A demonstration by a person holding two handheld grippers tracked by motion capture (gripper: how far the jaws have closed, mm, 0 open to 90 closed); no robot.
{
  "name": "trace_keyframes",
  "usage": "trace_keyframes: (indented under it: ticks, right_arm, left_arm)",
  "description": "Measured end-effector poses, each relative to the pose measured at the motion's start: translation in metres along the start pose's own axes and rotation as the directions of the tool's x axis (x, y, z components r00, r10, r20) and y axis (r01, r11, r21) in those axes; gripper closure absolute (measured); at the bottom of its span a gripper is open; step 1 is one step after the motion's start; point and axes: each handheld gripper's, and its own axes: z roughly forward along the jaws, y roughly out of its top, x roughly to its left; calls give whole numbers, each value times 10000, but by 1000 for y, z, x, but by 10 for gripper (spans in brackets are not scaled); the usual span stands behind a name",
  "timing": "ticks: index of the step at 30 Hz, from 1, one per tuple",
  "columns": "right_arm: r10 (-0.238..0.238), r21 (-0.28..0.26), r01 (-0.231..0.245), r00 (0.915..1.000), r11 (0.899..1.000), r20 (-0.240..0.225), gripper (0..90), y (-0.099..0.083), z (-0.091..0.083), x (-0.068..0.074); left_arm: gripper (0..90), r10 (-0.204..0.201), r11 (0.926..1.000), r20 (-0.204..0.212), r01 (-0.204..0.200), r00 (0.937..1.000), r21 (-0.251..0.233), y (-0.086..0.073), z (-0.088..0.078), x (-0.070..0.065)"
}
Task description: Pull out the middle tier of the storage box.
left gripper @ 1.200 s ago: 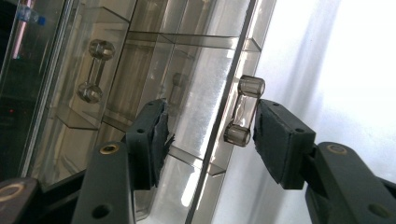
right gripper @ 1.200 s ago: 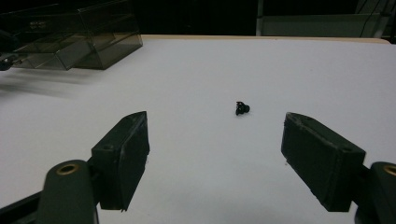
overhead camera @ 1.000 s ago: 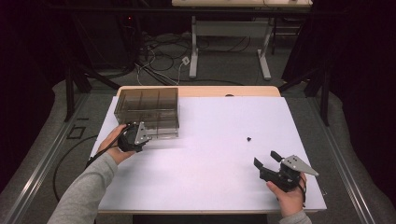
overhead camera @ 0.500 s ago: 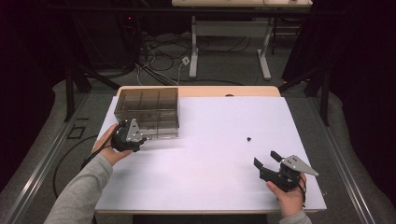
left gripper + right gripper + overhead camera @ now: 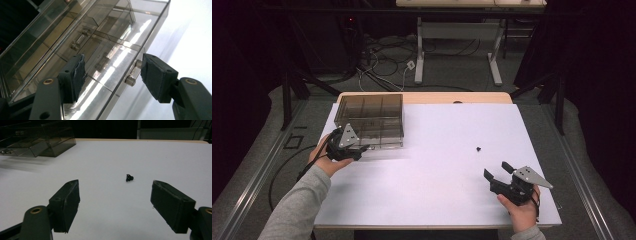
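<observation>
Centrally, toward the table's (image 5: 437,200) right half: a small black part (image 5: 478,148), alone on the white top, well apart from everything else. In the right gripper view it sits ahead of the open gap between the fingers, slightly right of centre (image 5: 129,178).

Right gripper (image 5: 499,173): near the front right corner, held in the right hand (image 5: 521,212), fingers wide apart, nothing between them, aimed toward the part.

Box (image 5: 371,119): smoky clear plastic, divided into compartments, at the far left of the table. Its lid looks shut. Small metal hinge pins or latches visible along its edge in the left gripper view (image 5: 131,75).

Left gripper (image 5: 357,150): at the box's front left corner, held in the left hand (image 5: 326,160). Fingers apart, straddling the box edge: one pad (image 5: 78,72) over the lid, the other (image 5: 155,75) outside the wall. Not clamped.
</observation>
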Motion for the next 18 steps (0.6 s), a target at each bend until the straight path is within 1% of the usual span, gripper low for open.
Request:
trace_keyframes:
  ticks: [1, 2, 3, 6, 8, 9, 10, 12, 13, 14, 15, 16, 17, 18]
  right_arm:
    - [-31, 3, 31, 10000, 10000, -12, 231, 0, 0, 0]
    - [-29, 21, 29, 10000, 10000, -27, 231, 0, 0, 0]
    - [-9, 39, 9, 10000, 10000, -24, 231, 0, 0, 0]
    - [-29, 24, 29, 10000, 10000, -18, 231, 0, 0, 0]
    - [-74, 53, 74, 10000, 10000, 22, 231, 0, 0, 0]
    - [-241, 38, 241, 9997, 9997, 69, 231, 0, 0, 1]
    - [-353, 32, 353, 9993, 9994, 89, 232, 0, 0, 1]
    - [-476, 39, 475, 9988, 9989, 98, 233, 1, 1, 2]
    - [-510, 72, 509, 9986, 9987, 99, 234, 1, 1, 2]
    - [-442, 74, 441, 9990, 9990, 83, 235, 0, 2, 3]
    - [-534, 75, 533, 9985, 9986, 128, 237, 0, 2, 2]
    - [-448, 106, 446, 9989, 9990, 165, 237, 0, 2, 2]
    - [-501, 86, 499, 9986, 9987, 187, 237, 1, 2, 1]
    - [-470, 93, 467, 9986, 9989, 242, 237, 1, 2, 1]
  left_arm:
    - [360, -225, 9997, -16, 225, 9997, -76, 0, 0, 0]
    - [360, -311, 9995, -60, 311, 9995, -77, 1, -1, 1]
    - [360, -543, 9983, -129, 541, 9984, -200, 1, -2, 1]
    - [373, -918, 9955, -264, 912, 9954, -252, 2, -5, 1]
    - [374, -1382, 9900, -149, 1378, 9903, -294, 3, -6, 1]
    - [383, -1443, 9893, -203, 1438, 9893, -249, 4, -7, 1]
    - [389, -1590, 9870, -205, 1584, 9871, -277, 4, -8, 1]
    - [390, -2106, 9769, -83, 2101, 9775, -396, 5, -9, 0]
    - [389, -2207, 9743, -216, 2193, 9751, -518, 6, -10, 0]
    - [392, -2398, 9697, -117, 2389, 9707, -513, 6, -11, 0]
    - [400, -2610, 9639, -27, 2604, 9653, -562, 6, -11, 1]
    - [400, -2834, 9570, -37, 2825, 9590, -663, 6, -12, 1]
    - [400, -3052, 9491, -25, 3039, 9523, -830, 7, -13, 2]
    - [399, -3363, 9363, 49, 3349, 9417, -1060, 7, -14, 2]
